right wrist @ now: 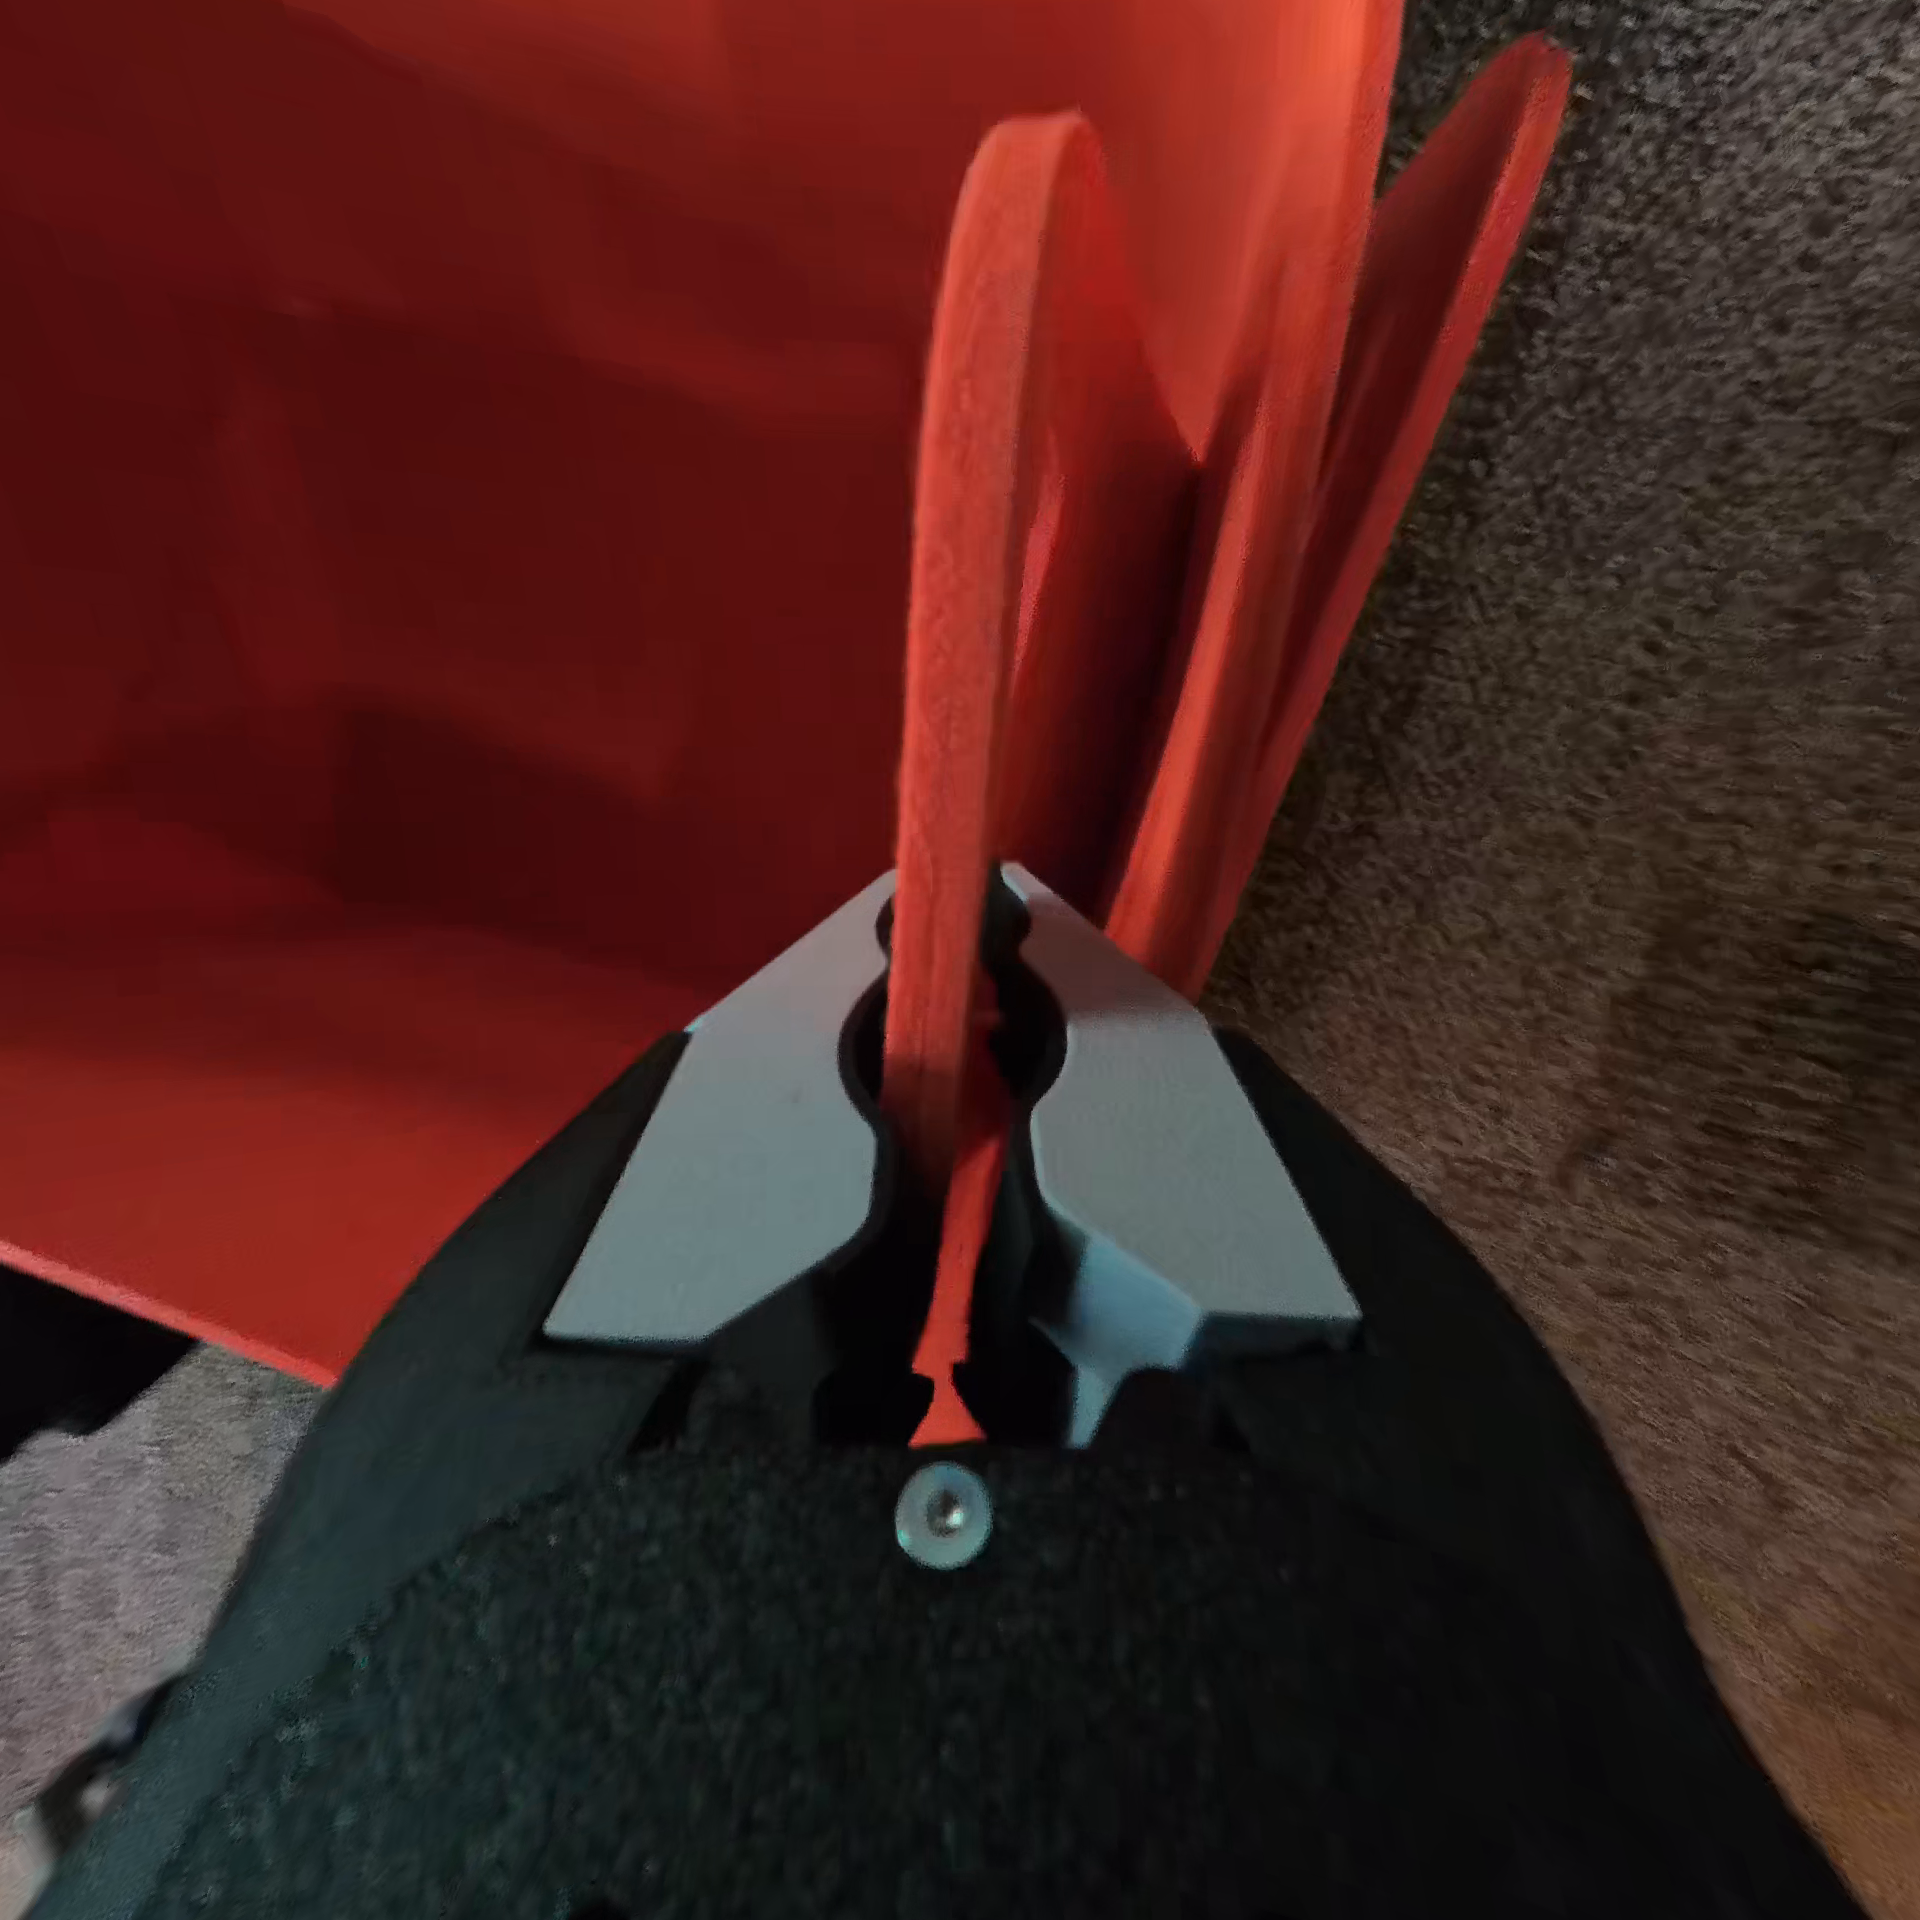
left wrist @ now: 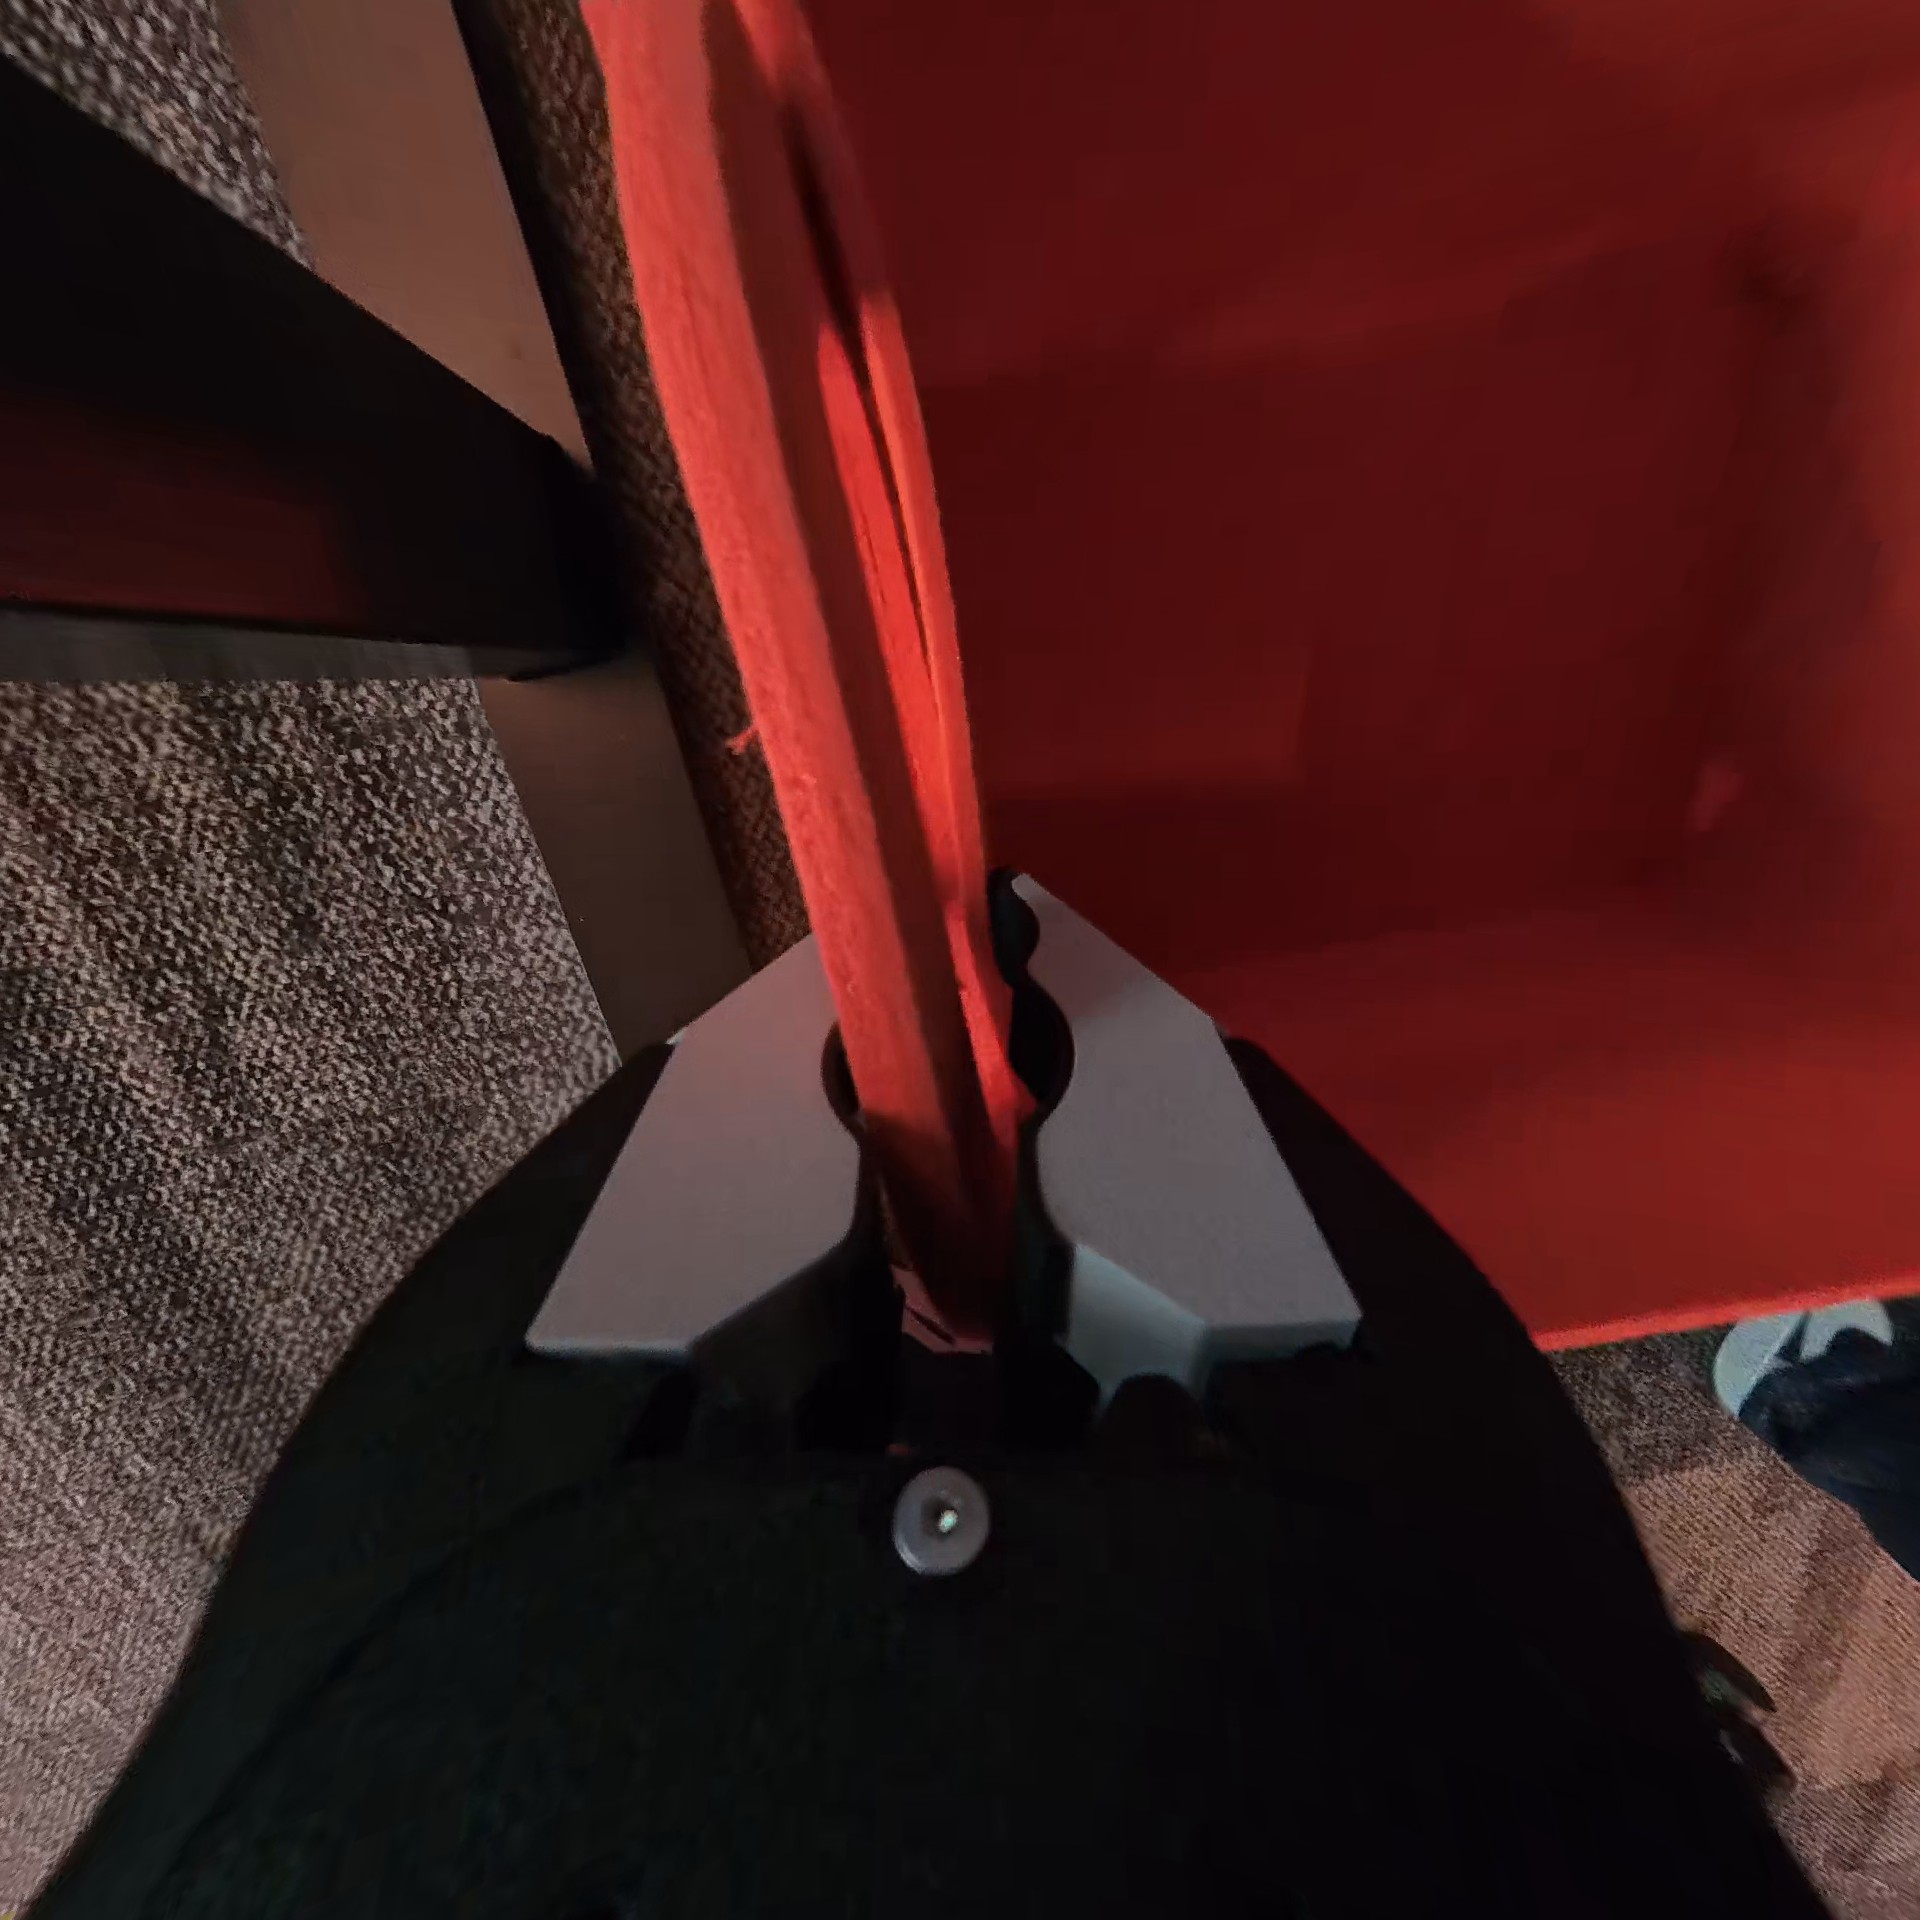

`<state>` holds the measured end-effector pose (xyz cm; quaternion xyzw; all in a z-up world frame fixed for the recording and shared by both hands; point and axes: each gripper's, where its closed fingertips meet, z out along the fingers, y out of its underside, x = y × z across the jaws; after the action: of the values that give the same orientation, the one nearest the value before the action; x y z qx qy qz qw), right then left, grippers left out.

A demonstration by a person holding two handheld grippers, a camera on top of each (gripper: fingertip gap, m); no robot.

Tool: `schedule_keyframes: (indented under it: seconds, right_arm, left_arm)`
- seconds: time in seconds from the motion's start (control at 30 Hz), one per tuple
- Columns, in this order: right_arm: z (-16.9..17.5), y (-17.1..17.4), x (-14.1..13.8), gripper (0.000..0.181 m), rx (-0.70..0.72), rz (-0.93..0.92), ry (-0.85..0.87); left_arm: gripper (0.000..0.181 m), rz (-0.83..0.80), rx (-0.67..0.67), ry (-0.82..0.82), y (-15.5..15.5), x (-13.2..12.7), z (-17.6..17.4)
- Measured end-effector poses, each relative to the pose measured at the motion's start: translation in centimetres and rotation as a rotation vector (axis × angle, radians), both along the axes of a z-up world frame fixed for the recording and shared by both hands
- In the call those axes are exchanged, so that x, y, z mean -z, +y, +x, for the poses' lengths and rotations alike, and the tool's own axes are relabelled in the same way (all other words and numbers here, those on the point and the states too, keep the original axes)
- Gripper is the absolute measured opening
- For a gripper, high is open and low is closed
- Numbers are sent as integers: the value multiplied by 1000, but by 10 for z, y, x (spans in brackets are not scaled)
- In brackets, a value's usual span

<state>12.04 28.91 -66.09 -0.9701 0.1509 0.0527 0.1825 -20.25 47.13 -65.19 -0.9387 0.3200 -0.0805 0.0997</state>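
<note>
My left gripper (left wrist: 940, 997) is shut on the folded edge of a red cloth (left wrist: 1403, 571). The edge runs up and away between the grey fingers (left wrist: 727, 1174), and the cloth hangs to the right of it. My right gripper (right wrist: 940, 935) is shut on another red folded edge (right wrist: 956, 623) of the same cloth (right wrist: 468, 520), which spreads out to the left. A second fold of red cloth (right wrist: 1351, 468) stands just right of the gripper. The cloth is held above a brown carpet.
Brown speckled carpet (left wrist: 260, 987) covers the floor in both views (right wrist: 1662, 831). A dark furniture board (left wrist: 260, 499) and a pale panel (left wrist: 582, 800) stand at the left in the left wrist view. A dark shoe-like thing (left wrist: 1829, 1413) lies at the right edge.
</note>
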Motion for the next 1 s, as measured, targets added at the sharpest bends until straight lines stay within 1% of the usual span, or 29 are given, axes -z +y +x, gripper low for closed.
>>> schedule_keyframes:
  seconds: [0.03, 0.1, 0.17, 0.2, 0.27, 0.3, 0.4, 0.5, 0.53, 0.57, 0.6, 0.63, 0.67, 0.7, 0.73, 0.8, 0.83, 0.87, 0.93, 1.0]
  right_arm:
    - [-4, 4, -1, 12, 19, 13, 41]
    - [-13, 10, -8, 34, 34, 33, 121]
    - [-23, 15, -30, 50, 56, 120, 200]
    - [-26, 16, -44, 55, 67, 170, 236]
    - [-40, 10, -73, 64, 76, 270, 332]
    - [-48, 3, -86, 73, 79, 301, 377]
    - [-70, -31, -116, 68, 111, 406, 465]
    - [-91, -82, -128, 61, 172, 455, 466]
    - [-98, -100, -128, 57, 194, 445, 438]
    - [-108, -118, -127, 58, 218, 417, 420]
    - [-124, -135, -131, 59, 228, 394, 433]
    - [-141, -151, -136, 59, 233, 382, 431]
    - [-158, -168, -140, 59, 226, 373, 403]
    - [-176, -186, -144, 57, 217, 362, 379]
    - [-198, -203, -149, 54, 206, 352, 378]
    - [-251, -236, -160, 53, 134, 297, 402]
    - [-271, -251, -167, 50, 73, 267, 370]
    - [-288, -262, -177, 49, 12, 254, 330]
    - [-319, -273, -208, 49, -83, 281, 280]
    - [-347, -265, -260, 48, -145, 378, 272]
  left_arm:
    - [17, 1, -3, 0, 0, 3, -1]
    - [20, 8, -38, -59, 2, -2, 4]
    - [39, -2, -60, -134, -3, -14, 9]
    - [45, 5, -63, -161, -7, -22, 9]
    - [50, 17, -50, -210, -20, -42, 8]
    - [51, 26, -41, -230, -29, -52, 6]
    - [52, 64, -43, -303, -64, -81, -4]
    - [52, 101, -12, -303, -117, -100, -25]
    - [52, 112, -14, -309, -137, -108, -34]
    - [52, 115, -18, -321, -158, -115, -43]
    - [52, 102, -22, -319, -180, -117, -52]
    - [52, 54, -38, -301, -205, -120, -65]
    - [52, 8, -49, -317, -232, -125, -72]
    - [52, -11, -51, -334, -256, -131, -80]
    - [51, -12, -57, -308, -278, -135, -93]
    - [51, -53, -7, -294, -327, -146, -106]
    - [51, -55, 22, -295, -347, -156, -110]
    - [51, -46, 60, -313, -366, -171, -111]
    - [51, -9, 137, -370, -396, -216, -113]
    - [51, 113, 159, -473, -409, -283, -119]
